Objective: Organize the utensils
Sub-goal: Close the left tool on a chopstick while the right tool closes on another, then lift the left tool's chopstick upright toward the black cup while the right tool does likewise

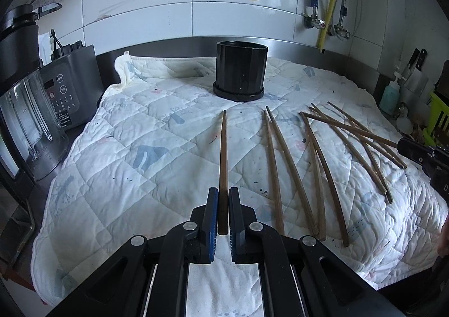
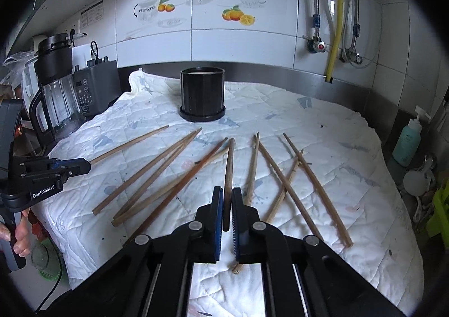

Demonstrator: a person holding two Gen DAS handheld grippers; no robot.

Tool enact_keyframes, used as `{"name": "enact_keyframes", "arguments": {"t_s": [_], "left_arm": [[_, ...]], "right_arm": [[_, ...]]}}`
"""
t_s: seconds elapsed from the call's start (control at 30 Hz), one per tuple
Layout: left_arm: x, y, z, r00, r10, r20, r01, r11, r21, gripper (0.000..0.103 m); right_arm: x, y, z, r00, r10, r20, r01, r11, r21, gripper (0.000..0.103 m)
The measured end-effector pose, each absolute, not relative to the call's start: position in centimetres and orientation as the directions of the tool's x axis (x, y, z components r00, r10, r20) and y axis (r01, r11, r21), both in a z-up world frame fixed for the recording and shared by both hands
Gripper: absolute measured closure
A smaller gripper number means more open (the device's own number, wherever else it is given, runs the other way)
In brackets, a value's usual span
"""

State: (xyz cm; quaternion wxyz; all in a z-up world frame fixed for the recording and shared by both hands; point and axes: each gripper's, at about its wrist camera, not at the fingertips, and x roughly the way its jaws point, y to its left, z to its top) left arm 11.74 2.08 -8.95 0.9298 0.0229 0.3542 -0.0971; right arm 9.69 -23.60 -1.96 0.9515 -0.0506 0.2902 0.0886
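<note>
A black utensil holder (image 1: 239, 70) stands on its saucer at the back of a white quilted cloth (image 1: 140, 154); it also shows in the right wrist view (image 2: 202, 95). My left gripper (image 1: 223, 199) is shut on a brown chopstick (image 1: 223, 148) that points toward the holder. My right gripper (image 2: 227, 199) is shut on another chopstick (image 2: 229, 165). Several loose chopsticks (image 2: 157, 173) lie fanned on the cloth to both sides of it. The left gripper shows at the left edge of the right wrist view (image 2: 81, 165), holding its chopstick (image 2: 132, 143).
A blender (image 1: 25, 109) and a black appliance (image 1: 70, 86) stand left of the cloth. A soap bottle (image 2: 407, 140) and a green rack (image 2: 440, 213) are at the right. The tiled wall with pipes (image 2: 336, 22) is behind.
</note>
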Motion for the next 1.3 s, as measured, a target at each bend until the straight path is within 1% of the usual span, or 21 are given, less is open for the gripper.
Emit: {"name": "enact_keyframes", "arguments": {"t_s": [0.27, 0.4, 0.57, 0.8, 0.9, 1.07, 1.3], "left_arm": [[12.6, 2.5, -5.5, 0.762, -0.168, -0.626, 0.207, 0.978, -0.012, 0.096], [13.6, 2.7, -3.6, 0.777, -0.175, -0.605, 0.216, 0.976, -0.006, 0.096], [15.0, 2.6, -1.0, 0.804, -0.164, -0.572, 0.225, 0.974, 0.037, 0.096], [17.8, 2.7, 1.9, 0.813, -0.180, -0.554, 0.245, 0.969, 0.044, 0.096], [18.9, 2.9, 3.0, 0.810, -0.203, -0.550, 0.257, 0.966, 0.023, 0.097], [19.9, 2.9, 4.9, 0.818, -0.225, -0.529, 0.278, 0.960, 0.020, 0.097], [21.3, 2.3, 7.1, 0.826, -0.248, -0.507, 0.301, 0.953, 0.025, 0.097]], "right_arm": [[11.2, -23.9, 0.9, 0.844, 0.176, -0.507, -0.219, 0.975, -0.025, 0.095], [12.2, -23.6, 2.7, 0.858, 0.195, -0.475, -0.243, 0.969, -0.041, 0.095], [13.9, -23.3, 4.9, 0.866, 0.218, -0.451, -0.274, 0.960, -0.062, 0.095], [17.1, -23.1, 7.3, 0.856, 0.241, -0.457, -0.315, 0.945, -0.090, 0.095], [18.0, -23.1, 8.0, 0.849, 0.256, -0.462, -0.330, 0.940, -0.086, 0.095], [19.4, -23.0, 9.7, 0.841, 0.281, -0.462, -0.354, 0.932, -0.078, 0.095], [21.2, -22.3, 11.5, 0.838, 0.289, -0.463, -0.375, 0.921, -0.106, 0.096]]}}
